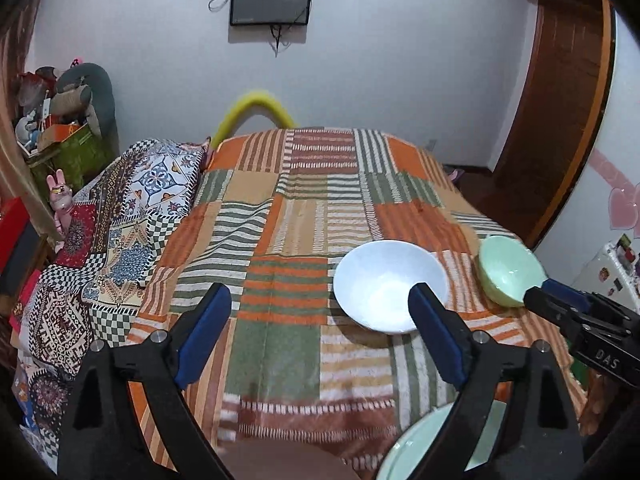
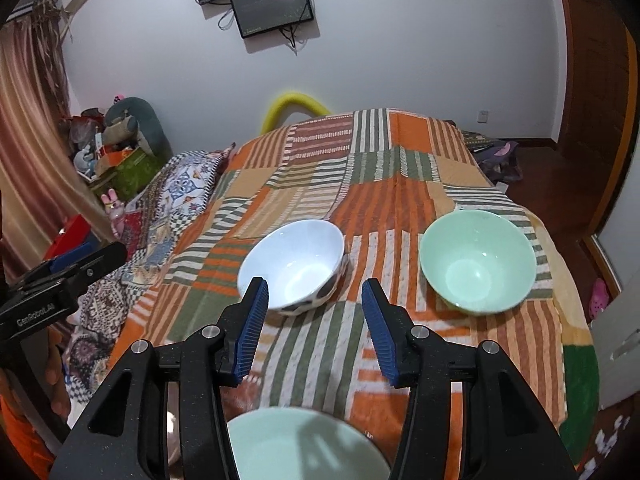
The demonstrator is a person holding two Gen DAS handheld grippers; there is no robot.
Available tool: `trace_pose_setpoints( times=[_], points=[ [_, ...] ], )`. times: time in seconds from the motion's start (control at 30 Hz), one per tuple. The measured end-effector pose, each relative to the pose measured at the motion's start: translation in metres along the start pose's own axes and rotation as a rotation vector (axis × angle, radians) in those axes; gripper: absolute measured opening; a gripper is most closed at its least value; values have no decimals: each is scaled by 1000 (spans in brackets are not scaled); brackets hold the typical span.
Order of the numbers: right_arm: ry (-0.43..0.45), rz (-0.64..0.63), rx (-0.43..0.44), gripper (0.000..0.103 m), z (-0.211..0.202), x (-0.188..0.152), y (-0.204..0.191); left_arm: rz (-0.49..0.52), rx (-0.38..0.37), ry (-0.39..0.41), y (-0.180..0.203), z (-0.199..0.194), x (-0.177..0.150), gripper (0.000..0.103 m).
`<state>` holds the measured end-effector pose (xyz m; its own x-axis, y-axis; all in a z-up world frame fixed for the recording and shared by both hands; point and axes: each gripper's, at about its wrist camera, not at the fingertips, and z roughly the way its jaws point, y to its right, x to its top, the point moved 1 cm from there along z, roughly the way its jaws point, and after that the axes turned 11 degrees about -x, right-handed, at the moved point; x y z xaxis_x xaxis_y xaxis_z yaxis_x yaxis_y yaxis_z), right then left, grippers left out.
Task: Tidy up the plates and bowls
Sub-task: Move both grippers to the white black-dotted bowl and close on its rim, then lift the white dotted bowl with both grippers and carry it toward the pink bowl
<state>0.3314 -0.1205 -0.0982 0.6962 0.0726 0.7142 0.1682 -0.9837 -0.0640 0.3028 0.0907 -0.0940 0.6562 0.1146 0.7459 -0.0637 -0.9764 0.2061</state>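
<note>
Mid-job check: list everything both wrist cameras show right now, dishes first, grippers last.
White bowl with dark-patterned outside: 1, on the bedspread, left of the green bowl.
Pale green glossy bowl: 1, on the bedspread, right side, apart from the white one.
Pale green dish: 1, nearest edge, partly hidden.
Striped orange-green patchwork bedspread: 1, covers the bed.
Patterned pillow: 1, bed's left.
Wall screens: 2, black.
Left gripper: jaws wide open, empty.
Right gripper: jaws apart, empty.

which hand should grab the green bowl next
Probably the right. In the left wrist view the right gripper sits right at the green bowl, jaws open and empty. The left gripper is nearer the white bowl.
</note>
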Motion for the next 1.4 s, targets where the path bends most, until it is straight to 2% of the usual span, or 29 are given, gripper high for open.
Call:
trace_pose_setpoints(
  times=[0.33,0.7,0.73,0.8,0.87,1.1,1.3,1.4],
  points=[
    [-79,-18,-6,45,56,5,-1,-37,-37,-100,-14,80,8,91],
    [-170,-41,-9,45,111,11,3,-16,-48,-187,-22,151,-2,89],
    [-175,-38,-6,45,114,11,4,-15,-49,-192,-23,155,-3,87],
    [-183,-39,-2,45,121,11,3,-15,-60,-220,-25,164,-6,73],
    [-194,-43,2,45,126,10,2,-19,-59,-242,-27,172,-8,64],
    [-225,-30,24,28,143,9,-1,-27,-83,-306,-29,192,-20,34],
    [-234,-47,21,19,146,9,-7,-20,-149,-326,-21,197,-26,21],
    [-232,-61,3,19,144,9,-10,5,-122,-317,-15,195,-26,21]
  ],
)
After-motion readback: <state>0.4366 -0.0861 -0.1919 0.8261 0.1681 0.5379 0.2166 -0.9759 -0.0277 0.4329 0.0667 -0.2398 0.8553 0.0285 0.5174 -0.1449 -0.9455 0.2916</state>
